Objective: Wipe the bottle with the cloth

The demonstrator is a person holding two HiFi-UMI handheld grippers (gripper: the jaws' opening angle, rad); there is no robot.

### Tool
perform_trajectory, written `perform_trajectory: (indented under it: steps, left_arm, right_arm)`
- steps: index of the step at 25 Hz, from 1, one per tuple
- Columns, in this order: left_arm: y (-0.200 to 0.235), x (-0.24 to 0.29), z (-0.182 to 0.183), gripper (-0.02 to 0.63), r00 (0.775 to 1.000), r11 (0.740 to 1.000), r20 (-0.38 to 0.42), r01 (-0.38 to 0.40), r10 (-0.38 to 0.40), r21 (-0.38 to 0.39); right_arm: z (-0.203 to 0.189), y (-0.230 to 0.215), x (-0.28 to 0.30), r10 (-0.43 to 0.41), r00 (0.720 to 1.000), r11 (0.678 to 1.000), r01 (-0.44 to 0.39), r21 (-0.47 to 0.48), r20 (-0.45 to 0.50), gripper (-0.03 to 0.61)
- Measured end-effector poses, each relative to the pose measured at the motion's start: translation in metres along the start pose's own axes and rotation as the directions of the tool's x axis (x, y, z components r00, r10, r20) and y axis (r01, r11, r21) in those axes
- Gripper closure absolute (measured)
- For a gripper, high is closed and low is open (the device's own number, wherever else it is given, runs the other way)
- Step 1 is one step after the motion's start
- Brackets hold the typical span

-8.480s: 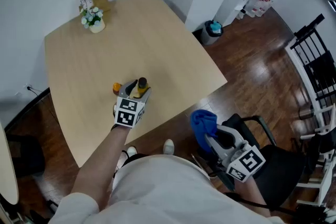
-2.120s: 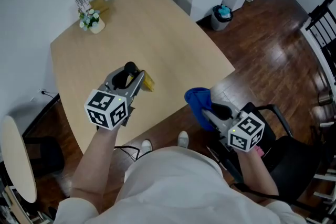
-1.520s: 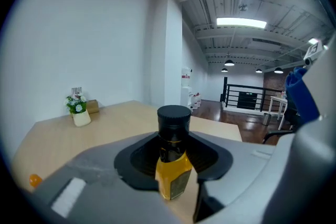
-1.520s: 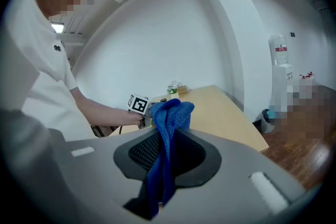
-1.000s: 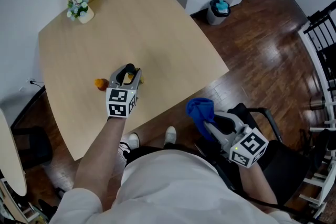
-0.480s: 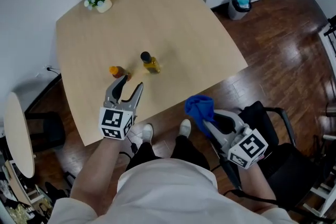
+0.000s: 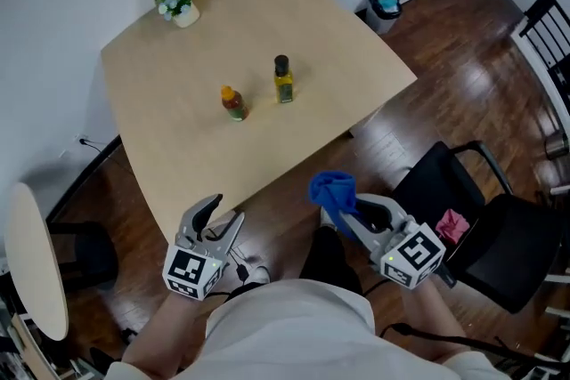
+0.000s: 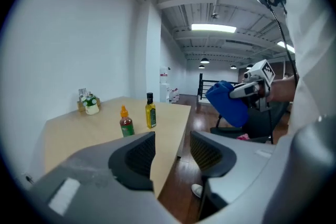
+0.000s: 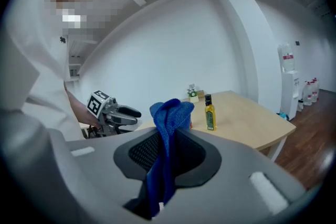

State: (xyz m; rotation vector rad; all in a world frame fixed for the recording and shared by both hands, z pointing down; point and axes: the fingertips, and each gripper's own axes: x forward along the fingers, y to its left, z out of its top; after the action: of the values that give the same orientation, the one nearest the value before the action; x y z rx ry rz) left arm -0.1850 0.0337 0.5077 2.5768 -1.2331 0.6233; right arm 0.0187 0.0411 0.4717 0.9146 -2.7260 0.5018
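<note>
My left hand-held gripper (image 7: 219, 218) hangs off the near edge of the bench (image 7: 169, 93), over the wooden floor (image 7: 419, 93), with its jaws apart and nothing between them; in the left gripper view (image 8: 173, 152) only the bench edge and floor show through the gap. Ahead of it and well apart, a small sauce bottle with an orange cap (image 7: 234, 103) stands upright on the bench. Just to the right of that stands the bottle (image 7: 282, 80), yellow with a black cap, also upright and touching neither hand-held gripper. Far beyond both, at the back corner of the bench, sits a little pot of flowers (image 7: 178, 6). To the right, my right hand-held gripper (image 7: 343, 211) is also off the bench, its jaws closed on the blue cloth (image 7: 332, 190), which bunches up past the tips and trails back between them in the right gripper view (image 9: 167, 128). Right of that hand-held gripper is a black chair (image 7: 499, 245) with something pink (image 7: 452, 224) lying on its seat.
</note>
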Motion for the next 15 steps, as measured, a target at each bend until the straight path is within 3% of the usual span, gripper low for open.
perform_trajectory:
  steps: [5, 9, 15]
  left_arm:
    - [-0.02, -0.1, -0.034, 0.411, 0.992, 0.993, 0.042, 0.117, -0.116, -0.025]
    - [-0.036, -0.166, -0.044, 0.416, 0.98, 0.983, 0.083, 0.182, -0.18, -0.027]
    - [-0.063, -0.224, -0.045, 0.416, 0.976, 0.986, 0.144, 0.166, -0.162, -0.013]
  right_arm:
    - [-0.037, 0.11, -0.033, -0.165, 0.986, 0.98, 0.16, 0.116, 0.039, 0.499]
    - [-0.038, 0.191, -0.051, -0.169, 0.986, 0.985, 0.168, 0.043, 0.008, 0.499]
    - [-0.024, 0.254, -0.093, -0.191, 0.98, 0.981, 0.192, -0.013, 0.061, 0.499]
